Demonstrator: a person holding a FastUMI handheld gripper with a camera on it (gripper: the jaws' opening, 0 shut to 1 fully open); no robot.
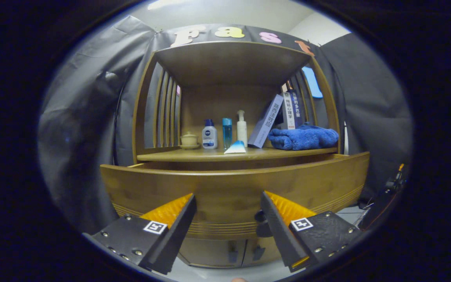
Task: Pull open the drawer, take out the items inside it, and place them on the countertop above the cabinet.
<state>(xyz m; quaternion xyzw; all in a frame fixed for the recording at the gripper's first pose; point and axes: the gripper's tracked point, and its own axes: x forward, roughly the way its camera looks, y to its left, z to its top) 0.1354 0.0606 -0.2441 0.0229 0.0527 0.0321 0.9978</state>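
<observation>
Both fingers (178, 213) of the open hand-held gripper (227, 205) face the drawer (233, 188).

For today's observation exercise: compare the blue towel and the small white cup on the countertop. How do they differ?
The blue towel is soft, folded and bulky; the white cup is small, rigid and lidded, standing on a saucer. The towel lies beyond the right finger below leaning books; the cup stands far left beside the bottles. Both rest on the countertop. The gripper hangs open before the drawer front.

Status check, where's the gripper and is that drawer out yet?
Gripper open, holding nothing, fingers spread in front of the drawer front. Drawer looks pulled out, its inside hidden. Dark knob by one finger. Countertop carries bottles, a blue towel.
</observation>
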